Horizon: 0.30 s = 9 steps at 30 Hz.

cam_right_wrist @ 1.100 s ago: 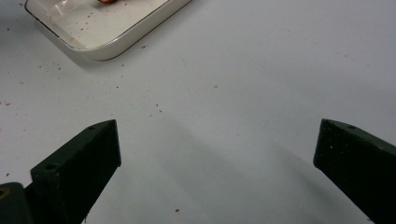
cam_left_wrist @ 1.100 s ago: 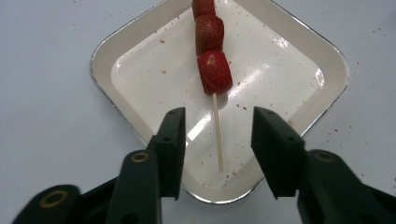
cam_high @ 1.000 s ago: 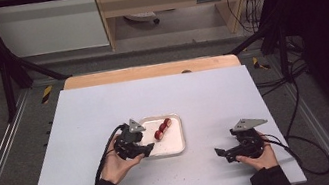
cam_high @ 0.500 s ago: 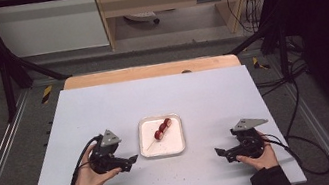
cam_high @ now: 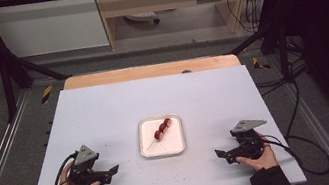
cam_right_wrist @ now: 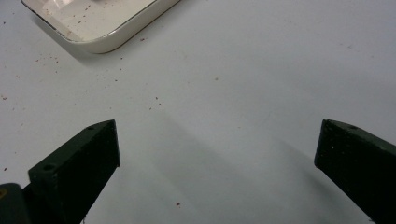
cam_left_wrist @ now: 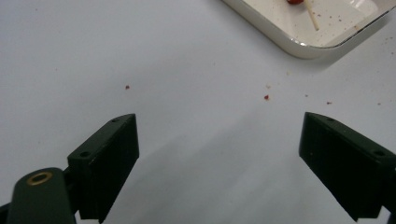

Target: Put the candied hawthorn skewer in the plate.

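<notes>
I see a skewer of glossy red rounds lying in the shallow white rounded-square tray mid-desk. My left gripper, fingers just opened wide and empty, has pulled back from the tray toward the near left corner; the right gripper rests near the right corner, gaping, empty.

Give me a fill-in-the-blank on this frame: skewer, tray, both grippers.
1. The skewer lies in the white ____.
2. The tray sits ____ the two grippers.
3. The left gripper has its jaws ____, nothing between them.
4. The right gripper rests on the ____.

Missing words: tray; between; open; table
</notes>
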Tool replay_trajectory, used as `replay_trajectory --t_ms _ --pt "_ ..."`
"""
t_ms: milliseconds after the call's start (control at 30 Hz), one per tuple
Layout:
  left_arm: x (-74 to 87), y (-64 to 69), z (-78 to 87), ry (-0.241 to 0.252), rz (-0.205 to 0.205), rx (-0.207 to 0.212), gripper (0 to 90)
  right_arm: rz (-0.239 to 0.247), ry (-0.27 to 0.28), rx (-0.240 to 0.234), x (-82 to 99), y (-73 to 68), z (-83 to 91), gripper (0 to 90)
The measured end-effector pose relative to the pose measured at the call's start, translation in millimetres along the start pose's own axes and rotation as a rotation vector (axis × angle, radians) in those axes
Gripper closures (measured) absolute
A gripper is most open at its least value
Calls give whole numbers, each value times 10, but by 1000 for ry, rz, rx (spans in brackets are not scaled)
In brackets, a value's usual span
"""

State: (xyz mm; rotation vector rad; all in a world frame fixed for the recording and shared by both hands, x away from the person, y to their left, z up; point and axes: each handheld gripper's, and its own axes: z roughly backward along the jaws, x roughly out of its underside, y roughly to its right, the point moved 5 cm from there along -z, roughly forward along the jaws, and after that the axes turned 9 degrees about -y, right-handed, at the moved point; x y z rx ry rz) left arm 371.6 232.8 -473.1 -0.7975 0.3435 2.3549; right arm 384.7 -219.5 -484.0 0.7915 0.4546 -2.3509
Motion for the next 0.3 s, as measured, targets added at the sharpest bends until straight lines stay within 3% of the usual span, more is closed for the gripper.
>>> replay_trajectory --t_ms 300 --pt "66 -4 -14 1 0 21 117 -3 -5 -5 24 -7 1 7"
